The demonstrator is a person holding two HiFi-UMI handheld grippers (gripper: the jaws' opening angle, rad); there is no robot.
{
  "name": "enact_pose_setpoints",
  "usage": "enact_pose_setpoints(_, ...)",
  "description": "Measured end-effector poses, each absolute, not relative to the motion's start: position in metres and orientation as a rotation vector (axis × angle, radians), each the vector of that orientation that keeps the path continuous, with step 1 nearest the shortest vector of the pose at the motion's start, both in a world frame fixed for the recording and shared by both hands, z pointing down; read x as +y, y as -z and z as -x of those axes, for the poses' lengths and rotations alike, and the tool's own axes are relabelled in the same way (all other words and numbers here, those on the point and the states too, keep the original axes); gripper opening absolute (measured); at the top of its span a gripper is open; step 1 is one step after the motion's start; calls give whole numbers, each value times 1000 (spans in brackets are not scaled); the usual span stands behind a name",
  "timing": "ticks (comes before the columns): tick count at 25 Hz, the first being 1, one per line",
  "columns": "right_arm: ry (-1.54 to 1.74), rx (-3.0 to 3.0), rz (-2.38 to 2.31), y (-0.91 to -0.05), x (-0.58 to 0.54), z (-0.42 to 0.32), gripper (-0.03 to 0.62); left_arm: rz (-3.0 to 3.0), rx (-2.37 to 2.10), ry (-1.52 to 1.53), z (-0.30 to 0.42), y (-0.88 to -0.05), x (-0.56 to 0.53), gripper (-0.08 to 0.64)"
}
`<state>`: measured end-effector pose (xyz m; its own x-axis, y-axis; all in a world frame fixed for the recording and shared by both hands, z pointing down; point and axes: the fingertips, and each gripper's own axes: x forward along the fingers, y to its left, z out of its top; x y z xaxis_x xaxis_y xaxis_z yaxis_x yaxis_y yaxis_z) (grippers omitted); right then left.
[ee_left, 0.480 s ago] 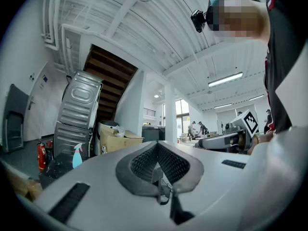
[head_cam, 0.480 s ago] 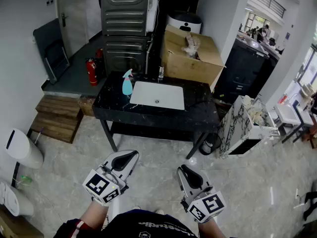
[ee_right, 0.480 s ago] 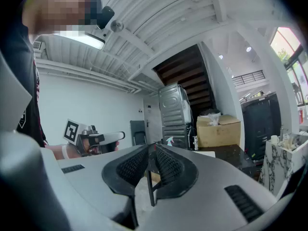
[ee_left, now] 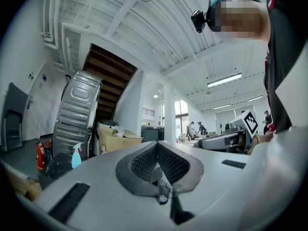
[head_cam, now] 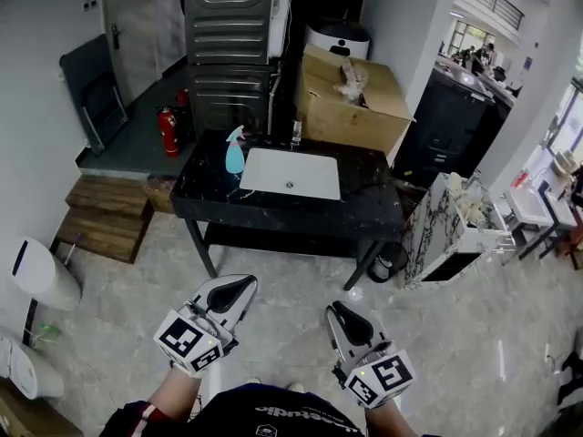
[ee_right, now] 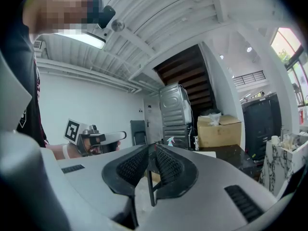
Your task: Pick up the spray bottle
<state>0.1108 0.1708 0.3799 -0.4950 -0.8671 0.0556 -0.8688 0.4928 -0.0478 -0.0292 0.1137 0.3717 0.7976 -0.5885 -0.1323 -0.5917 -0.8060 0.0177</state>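
industrial workshop: stacked machines point(head_cam: 228, 44), cardboard box point(head_cam: 346, 116), freestanding sink table point(head_cam: 364, 206)

The dark shirt point(head_cam: 266, 415) at the bottom of the head view has small white letters. They are blurry and may end in "studio". The left cube point(head_cam: 187, 342) and the right cube point(head_cam: 383, 378) show black and white square marks, with no letters or numbers. Nothing else can be read.

Black marble table point(head_cam: 366, 209) holds a white sink point(head_cam: 310, 167); spray bottle point(head_cam: 235, 154) stands beside it
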Motion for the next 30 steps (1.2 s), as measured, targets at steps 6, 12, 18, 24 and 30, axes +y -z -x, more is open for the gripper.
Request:
enact_pose_setpoints(6, -117, -2739, -1595, -375, 169, -107, 55, 2955, 974, -215, 36, -373, 112, 15)
enact_pose_setpoints(12, -98, -2740, -1558, -377, 160, -86, 37, 2957, 985, -225, 55, -374, 103, 15)
enact_pose_setpoints(18, -36, -2747, -1523, -377, 153, -59, 35, 2960, 979, -229, 78, -377, 94, 15)
enact_pose_setpoints(24, -66, -2737, -1553, -384, 143, -39, 37, 2983, 957, -216, 98, -388, 83, 15)
enact_pose_setpoints(30, -96, -2717, -1565, -390, 127, -35, 37, 3003, 965, -208, 107, -398, 62, 15)
